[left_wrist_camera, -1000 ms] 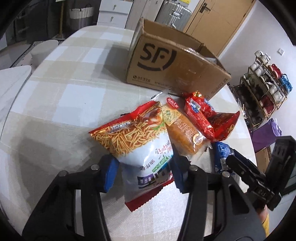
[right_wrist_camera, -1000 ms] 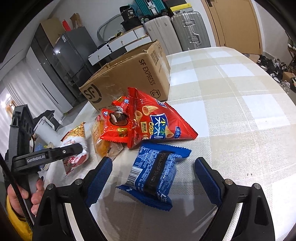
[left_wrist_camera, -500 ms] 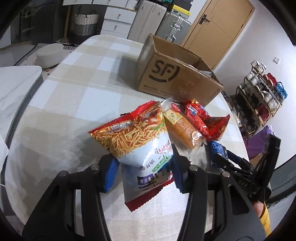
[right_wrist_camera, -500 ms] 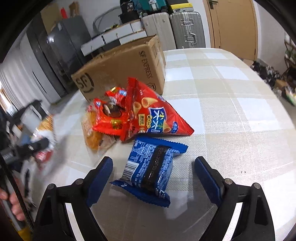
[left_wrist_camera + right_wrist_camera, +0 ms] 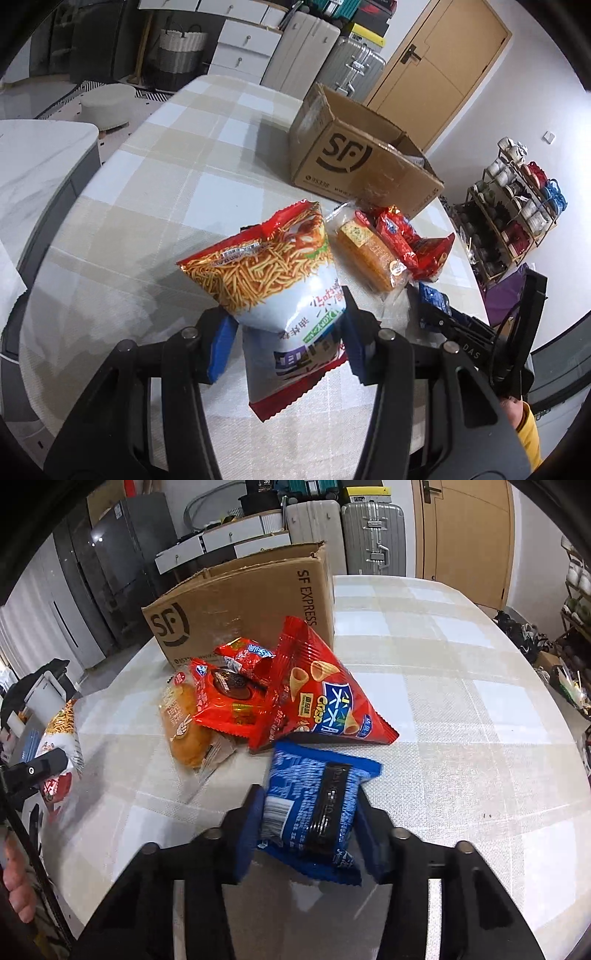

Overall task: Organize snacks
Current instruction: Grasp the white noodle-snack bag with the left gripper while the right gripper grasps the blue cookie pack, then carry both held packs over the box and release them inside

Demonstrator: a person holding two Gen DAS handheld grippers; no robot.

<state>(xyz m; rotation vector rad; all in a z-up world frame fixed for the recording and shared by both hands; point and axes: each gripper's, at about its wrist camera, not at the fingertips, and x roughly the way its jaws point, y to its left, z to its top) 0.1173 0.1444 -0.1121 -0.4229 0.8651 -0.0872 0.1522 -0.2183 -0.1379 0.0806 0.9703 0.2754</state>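
Between the blue pads of my left gripper (image 5: 286, 341) sat the noodle-snack bag (image 5: 273, 284), pinched at its white lower half and held clear of the bench (image 5: 147, 206), its red sealed end hanging toward the camera. My right gripper (image 5: 308, 834) was closed narrow on the blue snack packet (image 5: 317, 805), one pad pressed to each side; I could not tell whether the packet was touching the checked cloth or raised just off it.

Just beyond the blue packet lay the rest of the pile. A red triangular corn-cone bag (image 5: 328, 698) rested flat, its near edge just beside the blue packet. Overlapping its left side was a red chocolate-pie packet (image 5: 232, 698), and against that, nearer my left side, a clear-wrapped golden bun (image 5: 184, 734). A smaller red packet (image 5: 245, 655) sat behind them, close to the box.

Farther back stood the open cardboard SF box (image 5: 351, 162), flaps up, its printed wall facing the snacks. Past the bench's far edge were suitcases (image 5: 373, 535) by a wooden door (image 5: 439, 74), and off to the right a shoe rack (image 5: 517, 210).
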